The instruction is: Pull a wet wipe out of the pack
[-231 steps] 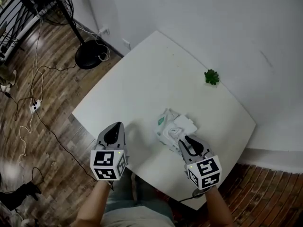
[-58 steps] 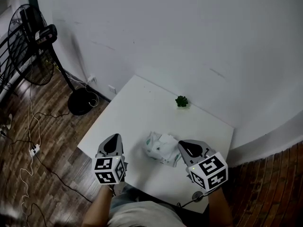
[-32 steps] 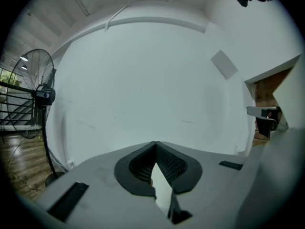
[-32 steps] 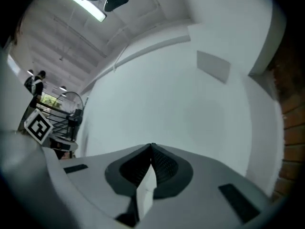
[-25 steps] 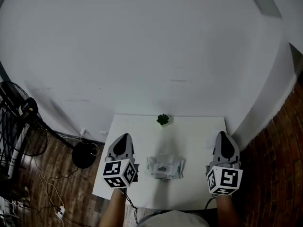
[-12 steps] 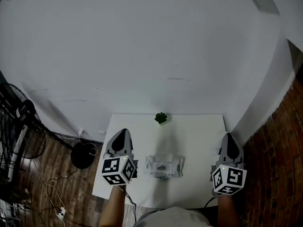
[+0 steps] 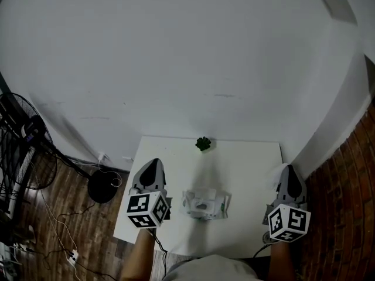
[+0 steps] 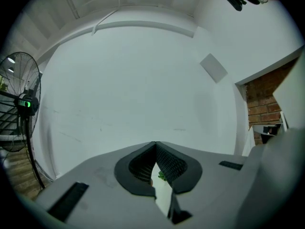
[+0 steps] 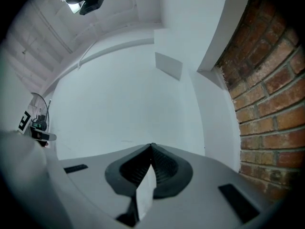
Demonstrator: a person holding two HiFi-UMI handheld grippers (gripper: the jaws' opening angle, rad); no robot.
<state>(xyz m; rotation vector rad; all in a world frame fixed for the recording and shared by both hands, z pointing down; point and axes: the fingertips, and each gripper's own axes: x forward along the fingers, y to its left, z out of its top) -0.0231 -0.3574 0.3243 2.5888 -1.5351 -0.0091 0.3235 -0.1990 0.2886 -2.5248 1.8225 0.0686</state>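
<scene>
The wet wipe pack, white with green print and an opening on top, lies near the front middle of the white table. My left gripper hovers to its left, over the table's left part, jaws closed to a point with nothing in them. Over the table's right edge, well clear of the pack, my right gripper is also shut and empty. In the left gripper view the gripper points at the white wall; the right gripper does likewise in its own view.
A small green plant stands at the table's back edge, also glimpsed between the left jaws as the plant. A standing fan and cables are on the wooden floor at left. A brick wall rises at right.
My right gripper has drawn away from the pack to the table's right edge and drifted a little further right and back. The left gripper has barely moved.
</scene>
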